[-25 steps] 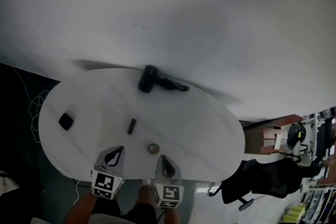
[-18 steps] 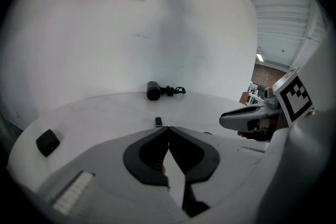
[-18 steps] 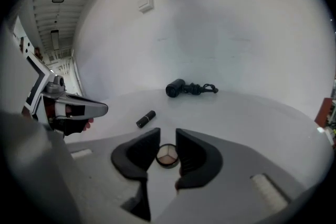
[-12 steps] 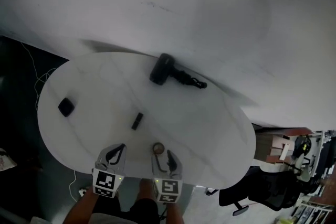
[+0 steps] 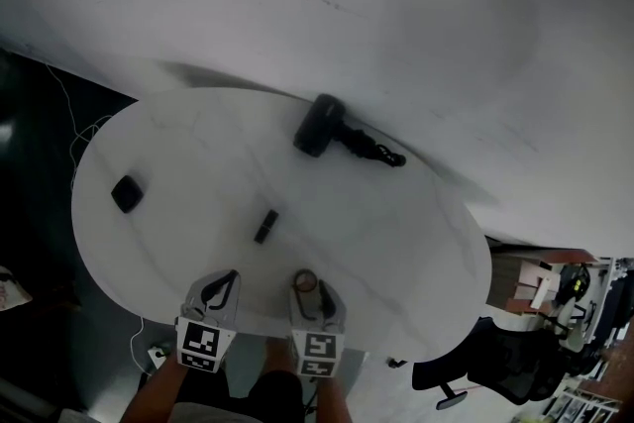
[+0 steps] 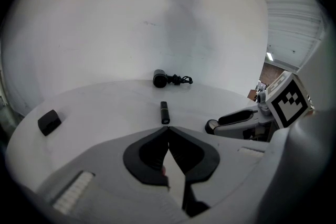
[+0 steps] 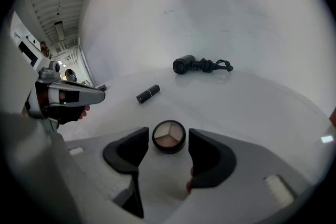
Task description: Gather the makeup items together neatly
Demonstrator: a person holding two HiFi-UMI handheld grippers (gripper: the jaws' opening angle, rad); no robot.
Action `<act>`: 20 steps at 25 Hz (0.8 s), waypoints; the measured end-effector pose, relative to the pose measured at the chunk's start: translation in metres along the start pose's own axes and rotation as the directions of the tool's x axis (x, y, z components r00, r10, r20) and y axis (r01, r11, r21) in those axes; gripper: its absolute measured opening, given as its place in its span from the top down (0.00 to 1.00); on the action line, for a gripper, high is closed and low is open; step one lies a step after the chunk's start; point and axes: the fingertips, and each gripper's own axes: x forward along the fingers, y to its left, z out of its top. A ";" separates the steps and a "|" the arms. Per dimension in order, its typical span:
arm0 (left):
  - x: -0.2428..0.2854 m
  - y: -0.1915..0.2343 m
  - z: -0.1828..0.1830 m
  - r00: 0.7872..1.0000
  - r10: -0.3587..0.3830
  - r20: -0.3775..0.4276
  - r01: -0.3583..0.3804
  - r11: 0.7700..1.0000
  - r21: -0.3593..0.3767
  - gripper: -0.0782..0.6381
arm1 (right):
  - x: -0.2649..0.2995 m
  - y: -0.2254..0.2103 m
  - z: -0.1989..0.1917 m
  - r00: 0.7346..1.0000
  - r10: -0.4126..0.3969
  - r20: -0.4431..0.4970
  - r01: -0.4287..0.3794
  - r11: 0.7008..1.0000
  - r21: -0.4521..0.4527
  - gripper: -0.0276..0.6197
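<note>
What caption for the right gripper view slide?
Right tongs, jaws just opening, straddle a round eyeshadow compact on the white table without touching; lipstick and corded hair dryer lie beyond.

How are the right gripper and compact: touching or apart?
Apart. Right gripper view: the right gripper, jaws just opening, flanks the compact with gaps both sides.

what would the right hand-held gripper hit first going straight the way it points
The round eyeshadow compact, lying on the table between the tips of the right hand-held gripper, whose jaws have just been opening and stand clear of it. Exact depth is hard to judge.
</note>
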 end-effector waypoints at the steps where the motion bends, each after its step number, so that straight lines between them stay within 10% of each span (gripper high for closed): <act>1: 0.000 0.000 -0.001 1.000 0.001 -0.001 -0.001 1.000 -0.002 0.88 | 0.001 0.000 0.000 1.000 -0.002 -0.002 0.002 1.000 -0.005 0.58; 20: 0.005 -0.010 0.014 1.000 -0.014 0.014 0.014 1.000 0.025 0.88 | -0.006 -0.006 0.008 1.000 0.017 0.000 -0.017 1.000 -0.016 0.63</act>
